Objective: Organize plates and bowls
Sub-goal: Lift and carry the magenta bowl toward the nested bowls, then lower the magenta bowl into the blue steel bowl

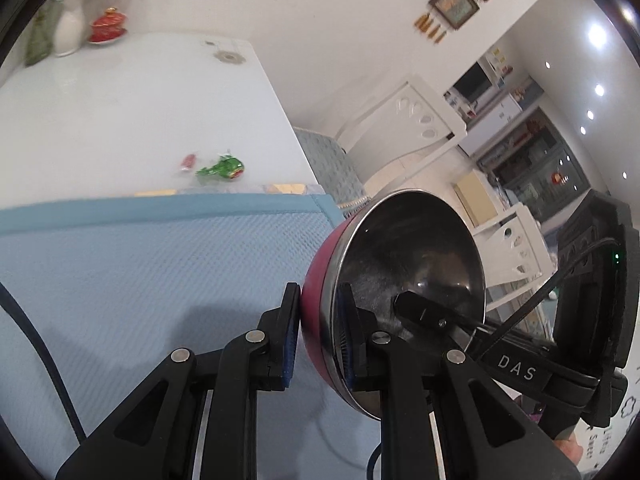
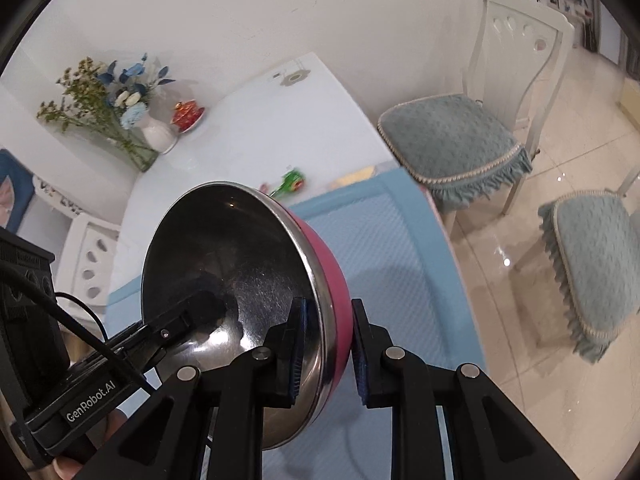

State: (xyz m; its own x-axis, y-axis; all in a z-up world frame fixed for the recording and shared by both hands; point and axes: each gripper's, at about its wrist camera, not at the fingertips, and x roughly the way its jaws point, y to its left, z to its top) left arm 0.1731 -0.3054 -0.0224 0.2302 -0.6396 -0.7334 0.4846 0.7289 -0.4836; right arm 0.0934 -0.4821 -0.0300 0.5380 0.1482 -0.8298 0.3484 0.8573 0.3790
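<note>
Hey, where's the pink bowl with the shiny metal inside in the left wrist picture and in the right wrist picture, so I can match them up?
Left wrist view: the pink bowl sits right of centre, low, tilted on edge, its rim clamped by the left gripper.
Right wrist view: the bowl sits left of centre, low, its rim clamped by the right gripper.
Shared landmark: the green candy wrapper on the white table.

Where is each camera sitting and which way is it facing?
Left wrist: on the left gripper, looking down over the bowl, blue mat and white table; the right gripper's finger shows inside the bowl.
Right wrist: on the right gripper, facing bowl, mat, chairs; a thumb shows.
Shared: bowl, mat, table, vase.
</note>
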